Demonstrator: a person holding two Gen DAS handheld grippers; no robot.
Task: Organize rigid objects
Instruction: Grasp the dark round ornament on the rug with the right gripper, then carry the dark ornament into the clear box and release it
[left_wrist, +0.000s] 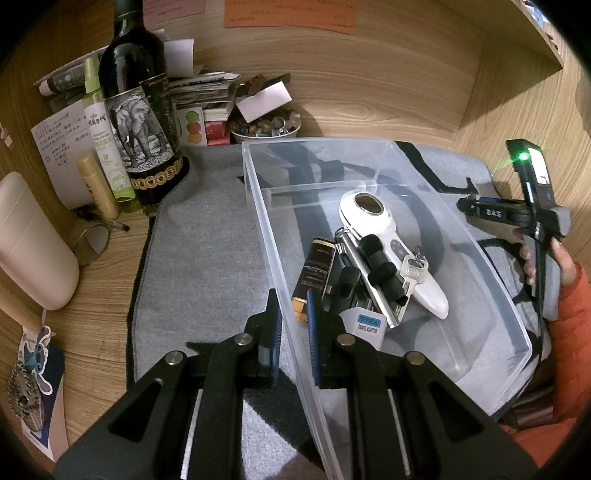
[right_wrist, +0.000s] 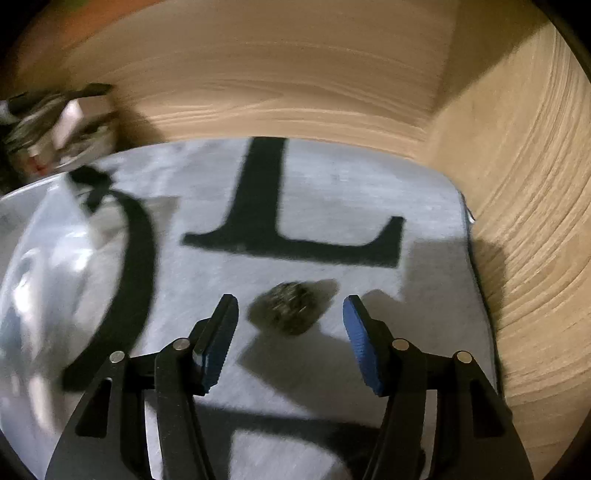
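Note:
A clear plastic bin (left_wrist: 280, 258) stands on a grey mat (left_wrist: 207, 258). It holds a white handheld device (left_wrist: 373, 214), a black and gold box (left_wrist: 314, 277), a metal tool, keys (left_wrist: 415, 269) and a white travel adapter (left_wrist: 365, 326). My left gripper (left_wrist: 294, 314) is shut on the bin's left wall, one finger inside and one outside. My right gripper (right_wrist: 290, 332) is open just above the mat, with a small dark round object (right_wrist: 286, 308) lying between its fingers. The right gripper's body (left_wrist: 532, 206) shows at the bin's right side. The bin (right_wrist: 33, 266) is blurred at the left of the right wrist view.
A wine bottle (left_wrist: 136, 110), spray bottle (left_wrist: 103, 140), small tube (left_wrist: 98, 186), papers and a bowl of stones (left_wrist: 266, 127) crowd the back left. A white container (left_wrist: 33, 243) stands at the left. Wooden walls (right_wrist: 517, 184) close in behind and to the right of the mat (right_wrist: 332, 184).

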